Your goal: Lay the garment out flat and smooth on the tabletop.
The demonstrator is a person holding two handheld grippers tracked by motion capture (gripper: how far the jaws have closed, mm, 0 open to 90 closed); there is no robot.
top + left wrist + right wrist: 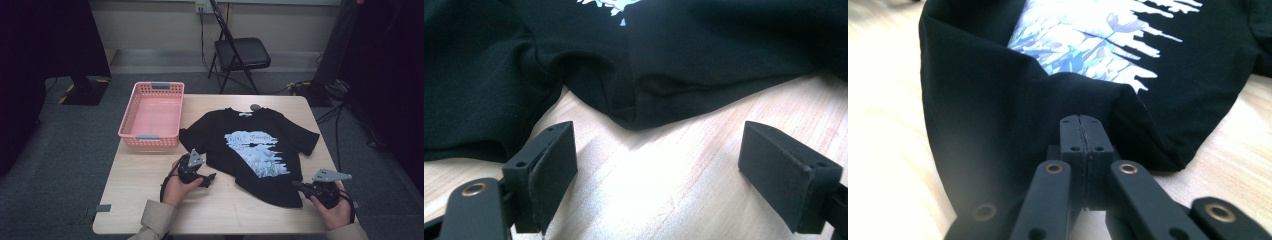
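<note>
The black cotton T-shirt with a pale blue print lies flat on my wooden table; my right tongs pinch its hem, and my left tongs gape just short of its side edge, empty.

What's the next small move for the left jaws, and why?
Probably ease the left gripper forward and close on the T-shirt hem corner: its jaws stand open over bare table, just short of the cloth, while the right gripper already looks pinched on the hem.
</note>
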